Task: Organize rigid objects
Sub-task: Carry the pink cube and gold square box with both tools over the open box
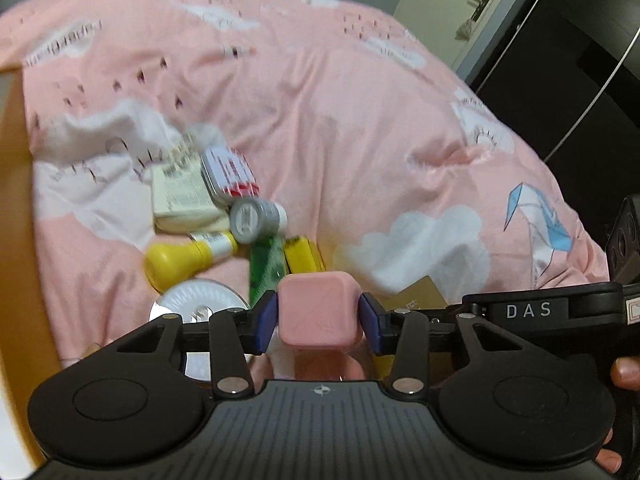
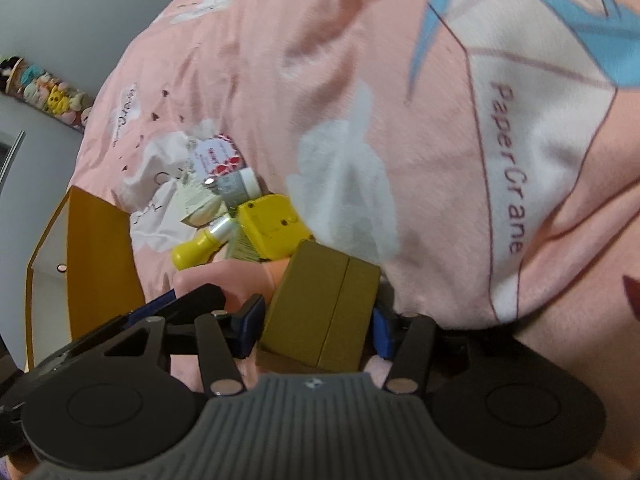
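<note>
Both grippers grasp: left gripper (image 1: 319,321) fingers clamp a pink cube (image 1: 318,310); right gripper (image 2: 316,328), seemingly a gold box (image 2: 320,314).

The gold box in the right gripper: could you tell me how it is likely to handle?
The gold box looks stiff, with flat sides that suit the right gripper. A seam runs across it, so it might open if squeezed unevenly. Its flat faces make rolling unlikely.
</note>
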### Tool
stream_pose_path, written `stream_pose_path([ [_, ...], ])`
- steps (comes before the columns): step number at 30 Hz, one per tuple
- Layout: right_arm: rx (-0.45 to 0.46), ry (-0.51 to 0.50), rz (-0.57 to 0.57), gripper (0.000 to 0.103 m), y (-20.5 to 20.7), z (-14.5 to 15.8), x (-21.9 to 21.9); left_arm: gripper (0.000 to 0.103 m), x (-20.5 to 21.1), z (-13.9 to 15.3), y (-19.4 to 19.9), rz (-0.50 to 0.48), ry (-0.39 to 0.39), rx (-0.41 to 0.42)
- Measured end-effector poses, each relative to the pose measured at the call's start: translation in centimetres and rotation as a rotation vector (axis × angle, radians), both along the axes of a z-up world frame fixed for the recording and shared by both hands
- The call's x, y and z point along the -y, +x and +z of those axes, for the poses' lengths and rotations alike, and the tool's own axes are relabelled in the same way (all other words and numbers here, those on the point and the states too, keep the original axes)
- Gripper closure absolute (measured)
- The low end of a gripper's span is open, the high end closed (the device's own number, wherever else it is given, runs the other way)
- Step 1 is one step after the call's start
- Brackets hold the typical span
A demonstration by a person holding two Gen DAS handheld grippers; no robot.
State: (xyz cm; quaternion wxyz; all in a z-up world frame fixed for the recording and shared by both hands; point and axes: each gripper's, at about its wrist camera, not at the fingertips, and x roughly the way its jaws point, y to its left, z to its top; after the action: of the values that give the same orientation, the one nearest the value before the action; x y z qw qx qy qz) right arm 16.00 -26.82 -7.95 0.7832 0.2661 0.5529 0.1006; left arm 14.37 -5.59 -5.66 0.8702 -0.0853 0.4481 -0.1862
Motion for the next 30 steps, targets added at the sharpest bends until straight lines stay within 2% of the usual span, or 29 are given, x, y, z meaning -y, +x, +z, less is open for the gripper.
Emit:
stream_pose_path([
  [2,0.031,-0.015,0.017,0.049,-0.1,0.9,-0.3,0.054,-0.4,0.8,-0.5,0.009,-0.022,0.025],
  [5,0.089,-0.047,0.058,0.049,-0.3,2.4,-1.1,0.054,-0.9,2.5,-1.8,0.037,-0.013,0.089],
  [9,0.169,-0.074,0.116,0.050,-0.6,4.6,-2.6,0.055,-2.5,5.1,-3.3,0.079,-0.055,0.145],
  [12,0.224,-0.094,0.158,0.050,-0.6,6.4,-4.1,0.055,-3.7,7.0,-4.7,0.115,-0.053,0.200],
  [20,0.389,-0.069,0.311,0.050,-0.6,11.4,-9.8,0.055,-8.2,10.9,-7.4,0.271,-0.026,0.326],
  [24,0.454,-0.027,0.400,0.050,-0.5,13.3,-13.5,0.055,-10.7,11.7,-8.1,0.366,0.033,0.372],
  [27,0.479,-0.004,0.463,0.050,-0.5,13.8,-16.7,0.055,-12.7,11.4,-8.4,0.440,0.057,0.362],
  [30,0.506,-0.037,0.525,0.050,-0.6,13.9,-19.9,0.055,-14.6,10.5,-8.6,0.508,0.079,0.337],
])
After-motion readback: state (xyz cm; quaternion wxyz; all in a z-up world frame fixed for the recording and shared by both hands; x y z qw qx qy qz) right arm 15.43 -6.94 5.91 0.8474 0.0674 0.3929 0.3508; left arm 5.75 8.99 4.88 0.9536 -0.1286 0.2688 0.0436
